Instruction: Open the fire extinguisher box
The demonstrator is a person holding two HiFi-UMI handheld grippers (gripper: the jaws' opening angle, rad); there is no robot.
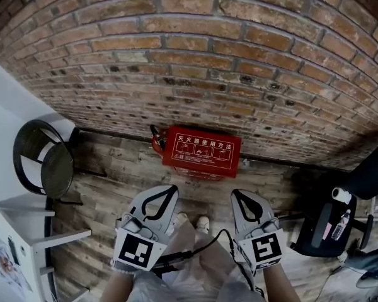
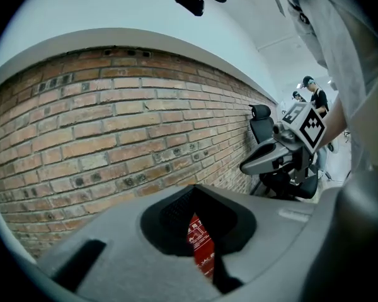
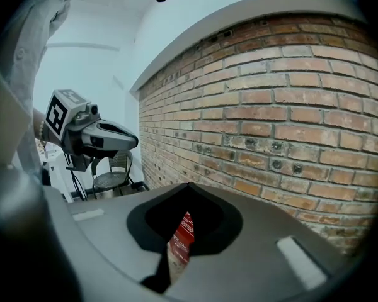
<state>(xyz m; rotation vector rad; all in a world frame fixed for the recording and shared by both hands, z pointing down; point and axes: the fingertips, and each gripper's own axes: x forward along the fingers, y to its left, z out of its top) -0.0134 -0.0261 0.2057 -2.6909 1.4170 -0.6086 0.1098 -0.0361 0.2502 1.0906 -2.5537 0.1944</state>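
1. While both tools hang low in the head view, I judge the task not yet begun. The fire extinguisher box point(image 1: 201, 151) sits at the middle of the frame, on the wooden floor point(image 1: 126, 168) at the foot of the brick wall point(image 1: 195, 49). Its lid is down, with the printed face up.
2. My left hand-held gripper point(image 1: 171, 190) is just below and left of centre. Its jaws are together with nothing in them, and it is well apart from the box.
3. My right hand-held gripper point(image 1: 235, 195), just below and right of centre, is the same: jaws together, empty, not touching the box.
4. In each gripper view a sliver of the red box shows through the opening behind the closed tips, so both tools point roughly toward it.
5. Everything is left to do: go down to the box, find the lid's front edge or latch, and lift. I cannot make out a latch or handle from here.
6. A round black metal chair point(image 1: 47, 159) stands at the left edge, with a white shelf point(image 1: 25, 209) below it. A black office chair point(image 1: 324, 228) stands at lower right.
7. None of these lies between the tools and the box. Only the person's shoes point(image 1: 190, 222) and a dark cable point(image 1: 208, 244) sit at bottom centre, and the cable could snag on the way down.
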